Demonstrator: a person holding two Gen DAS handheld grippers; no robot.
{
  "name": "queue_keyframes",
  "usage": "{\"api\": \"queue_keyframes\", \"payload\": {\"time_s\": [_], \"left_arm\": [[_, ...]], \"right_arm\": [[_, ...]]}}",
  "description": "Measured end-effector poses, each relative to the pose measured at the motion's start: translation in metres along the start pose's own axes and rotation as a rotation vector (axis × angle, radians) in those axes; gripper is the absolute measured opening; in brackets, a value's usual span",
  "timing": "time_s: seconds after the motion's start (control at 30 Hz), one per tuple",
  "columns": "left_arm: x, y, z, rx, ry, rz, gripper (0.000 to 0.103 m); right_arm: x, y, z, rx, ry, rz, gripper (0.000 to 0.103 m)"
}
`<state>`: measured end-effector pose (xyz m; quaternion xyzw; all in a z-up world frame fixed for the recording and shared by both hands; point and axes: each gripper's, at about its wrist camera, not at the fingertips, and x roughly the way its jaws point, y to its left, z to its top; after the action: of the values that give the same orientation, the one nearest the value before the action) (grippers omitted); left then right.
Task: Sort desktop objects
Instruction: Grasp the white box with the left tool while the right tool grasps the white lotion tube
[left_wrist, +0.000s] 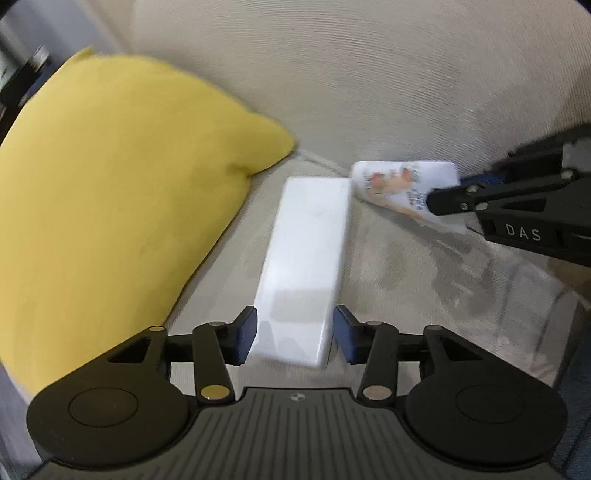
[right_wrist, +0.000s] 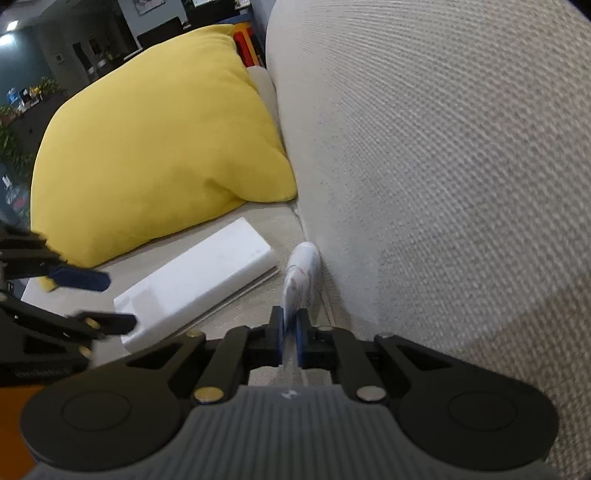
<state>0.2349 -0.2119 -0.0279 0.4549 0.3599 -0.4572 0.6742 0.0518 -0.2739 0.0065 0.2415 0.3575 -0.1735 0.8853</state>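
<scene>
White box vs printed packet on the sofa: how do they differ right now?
The white box is plain; the packet carries colourful print. The box lies flat on the sofa seat; the packet stands on edge against the backrest. The right gripper is shut on the packet; the left gripper straddles the box, open. Both are white.

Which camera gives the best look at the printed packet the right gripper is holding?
The left wrist view: the printed packet shows its flat face there, pinched by the right gripper. The right wrist view shows it only edge-on.
</scene>
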Motion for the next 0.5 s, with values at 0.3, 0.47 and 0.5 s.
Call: {"api": "queue_keyframes", "payload": {"time_s": [0.3, 0.47, 0.5], "left_arm": [[0.042, -0.024, 0.020, 0.119, 0.062, 0.038, 0.071], [0.052, -0.020, 0.028, 0.109, 0.101, 0.050, 0.079], [0.054, -0.018, 0.029, 0.098, 0.106, 0.049, 0.080]], "right_arm": [[0.006, -0.001, -0.002, -0.026, -0.031, 0.017, 0.007], [0.004, -0.001, -0.002, -0.019, -0.035, 0.030, 0.008], [0.000, -0.001, -0.002, -0.017, -0.035, 0.033, 0.008]]}}
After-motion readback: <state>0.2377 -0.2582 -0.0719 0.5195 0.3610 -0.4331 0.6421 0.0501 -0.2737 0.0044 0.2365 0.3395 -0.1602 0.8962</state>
